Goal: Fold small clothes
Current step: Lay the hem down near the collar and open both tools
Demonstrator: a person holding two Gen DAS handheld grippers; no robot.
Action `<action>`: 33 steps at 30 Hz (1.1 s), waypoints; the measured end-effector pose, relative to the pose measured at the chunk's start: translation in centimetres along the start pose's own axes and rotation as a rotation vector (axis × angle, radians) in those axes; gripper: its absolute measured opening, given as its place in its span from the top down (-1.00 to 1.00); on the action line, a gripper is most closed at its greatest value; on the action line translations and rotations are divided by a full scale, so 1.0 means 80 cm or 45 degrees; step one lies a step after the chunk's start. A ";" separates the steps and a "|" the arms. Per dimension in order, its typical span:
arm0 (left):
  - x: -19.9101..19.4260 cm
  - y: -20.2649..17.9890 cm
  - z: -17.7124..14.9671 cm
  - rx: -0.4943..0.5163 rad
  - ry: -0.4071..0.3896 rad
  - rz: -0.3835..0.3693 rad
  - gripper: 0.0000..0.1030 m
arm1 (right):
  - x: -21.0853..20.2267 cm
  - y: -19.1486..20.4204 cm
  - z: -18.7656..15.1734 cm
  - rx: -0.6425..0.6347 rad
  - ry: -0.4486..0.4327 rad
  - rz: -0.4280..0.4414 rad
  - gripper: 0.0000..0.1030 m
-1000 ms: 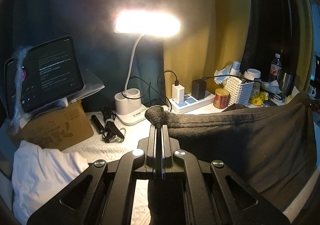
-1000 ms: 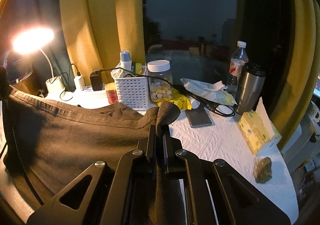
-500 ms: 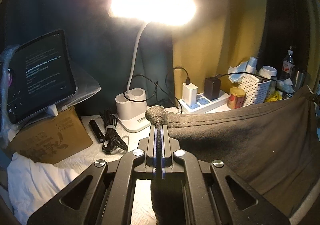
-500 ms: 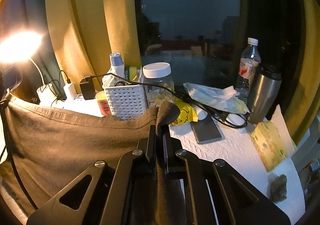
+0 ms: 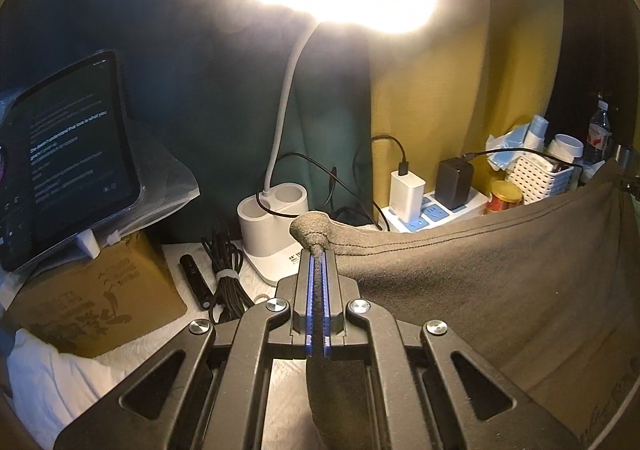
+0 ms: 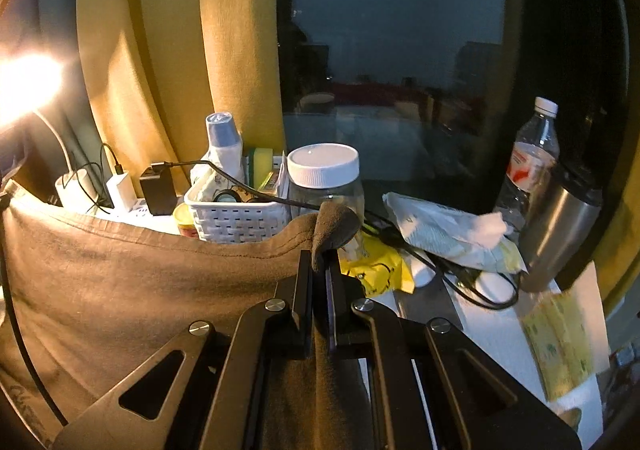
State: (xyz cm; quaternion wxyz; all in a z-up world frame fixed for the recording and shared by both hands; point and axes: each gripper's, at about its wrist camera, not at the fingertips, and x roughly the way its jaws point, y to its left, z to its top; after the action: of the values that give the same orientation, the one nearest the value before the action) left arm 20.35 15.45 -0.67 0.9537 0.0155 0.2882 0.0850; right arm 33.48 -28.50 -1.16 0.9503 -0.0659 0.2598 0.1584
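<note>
left hand-held gripper (image 5: 316, 250): clenched on one garment (image 5: 500, 270) corner | right hand-held gripper (image 6: 320, 250): clenched on the opposite corner | garment: hangs taut between them over the worktop (image 5: 180, 254), hem running side to side | neither hand nearer

Left gripper (image 5: 318, 254): jaws clamped tight, blue pads (image 5: 308, 290) nearly meeting, with a corner of the dark garment (image 5: 500, 274) pinched between them; a small nub of fabric bulges past the tips. Pitched forward and down.

Right gripper (image 6: 320, 254): jaws likewise closed, gripping the garment's other corner, cloth bunched over the tips and hanging down between the linkage arms. Same downward pitch.

Both grippers sit at about the same height, well apart, with the garment's hemmed edge stretched between them, left to right. No hands or sleeves visible in either wrist view.
</note>
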 end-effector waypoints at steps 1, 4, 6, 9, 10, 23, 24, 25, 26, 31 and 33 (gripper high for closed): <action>0.004 0.000 0.000 0.000 0.002 0.002 0.97 | 0.005 0.001 0.001 -0.011 0.003 -0.007 0.88; 0.017 0.001 -0.002 -0.004 0.011 0.006 0.97 | 0.021 0.006 -0.001 -0.040 0.016 -0.033 0.88; 0.024 0.001 -0.004 -0.010 0.023 0.005 0.97 | 0.032 0.006 -0.005 -0.035 0.032 -0.032 0.88; 0.040 0.001 -0.010 -0.015 0.049 0.003 0.97 | 0.048 0.007 -0.013 -0.030 0.062 -0.047 0.88; 0.046 0.001 -0.013 -0.017 0.061 0.001 0.97 | 0.053 0.007 -0.016 -0.028 0.071 -0.054 0.88; 0.090 0.009 -0.041 -0.081 0.179 0.003 0.94 | 0.093 -0.001 -0.042 0.003 0.153 -0.162 0.88; 0.093 0.009 -0.042 -0.089 0.192 0.008 0.94 | 0.093 -0.001 -0.042 0.003 0.155 -0.162 0.88; 0.095 0.010 -0.043 -0.093 0.200 0.014 0.94 | 0.093 -0.001 -0.042 0.002 0.158 -0.161 0.88; 0.097 0.012 -0.044 -0.101 0.209 0.020 0.93 | 0.093 -0.001 -0.042 0.000 0.158 -0.160 0.88; 0.098 0.018 -0.048 -0.126 0.235 0.038 0.93 | 0.084 0.004 -0.040 -0.007 0.152 -0.152 0.88; 0.094 0.019 -0.050 -0.125 0.235 0.039 0.92 | 0.077 0.007 -0.040 -0.012 0.150 -0.149 0.88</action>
State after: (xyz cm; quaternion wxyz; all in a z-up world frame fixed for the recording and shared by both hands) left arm 24.11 18.13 -8.01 0.9212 -0.0346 0.3700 0.1148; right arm 36.76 -26.98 -7.09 0.9406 -0.0947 0.3103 0.0998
